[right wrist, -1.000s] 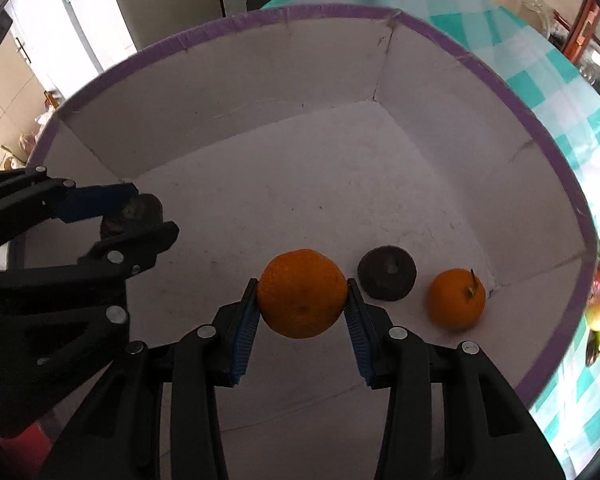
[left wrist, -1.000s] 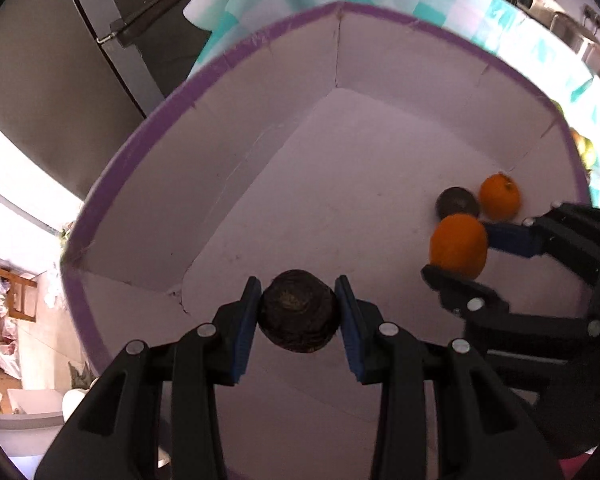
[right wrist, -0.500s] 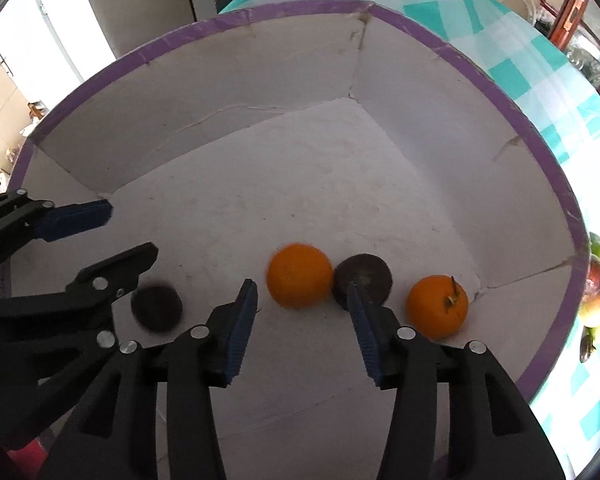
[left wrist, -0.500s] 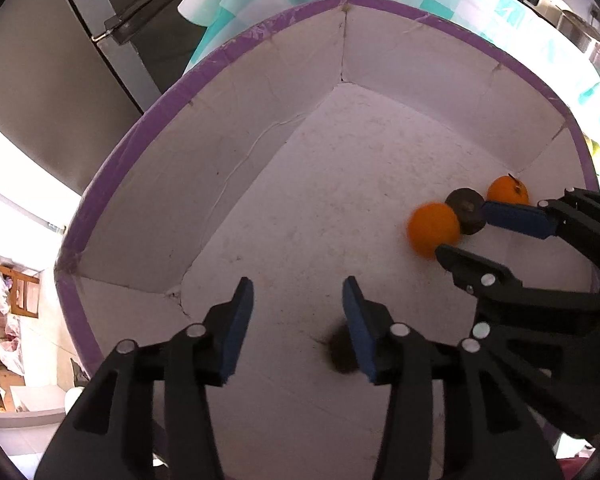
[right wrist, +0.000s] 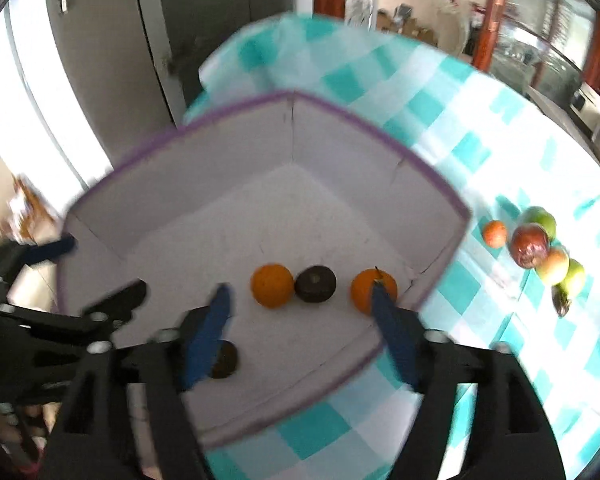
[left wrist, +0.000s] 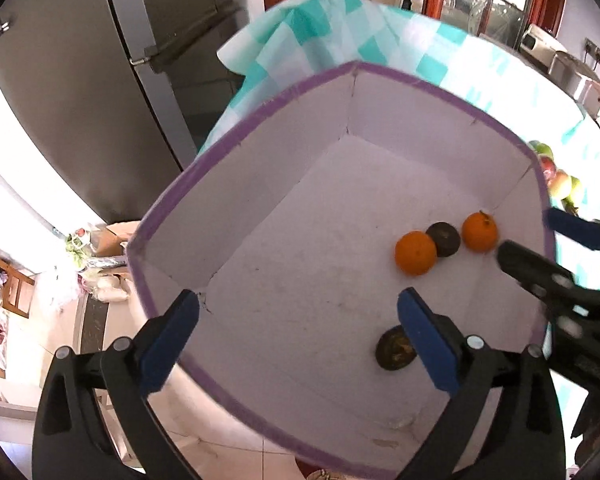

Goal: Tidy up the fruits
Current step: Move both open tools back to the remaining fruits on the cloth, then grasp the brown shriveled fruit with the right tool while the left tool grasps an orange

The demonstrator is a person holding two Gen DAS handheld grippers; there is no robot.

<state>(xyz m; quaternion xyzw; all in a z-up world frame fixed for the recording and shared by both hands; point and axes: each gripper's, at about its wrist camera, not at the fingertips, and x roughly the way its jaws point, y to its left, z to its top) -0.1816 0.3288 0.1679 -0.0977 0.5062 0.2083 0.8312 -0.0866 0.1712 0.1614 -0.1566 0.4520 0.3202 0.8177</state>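
Observation:
A white box with a purple rim (left wrist: pixel 284 168) (right wrist: pixel 220 168) holds two oranges (left wrist: pixel 415 253) (left wrist: pixel 479 232) with a dark round fruit (left wrist: pixel 444 239) between them. A second dark fruit (left wrist: pixel 394 349) (right wrist: pixel 224 358) lies apart, nearer me. My left gripper (left wrist: pixel 298 300) (right wrist: pixel 102 266) hangs above the box, its jaws opening wide, with nothing between them. My right gripper (right wrist: pixel 300 292) (left wrist: pixel 528 232) is also above the box with jaws opening and empty. Past its fingers lie the left orange (right wrist: pixel 272 285), the dark fruit (right wrist: pixel 315 283) and the right orange (right wrist: pixel 370 288), which one finger partly covers.
The box stands on a teal-and-white checked tablecloth (right wrist: pixel 440 120) near the table's edge. Right of the box, a pile of apples and other fruit (right wrist: pixel 536 244) and a small orange (right wrist: pixel 495 233) lie on the cloth. A grey fridge (left wrist: pixel 80 100) stands behind.
Both grippers let go of their fruit and opened wide. The dark fruit and the orange now lie on the box floor. Both grippers have risen away from the box.

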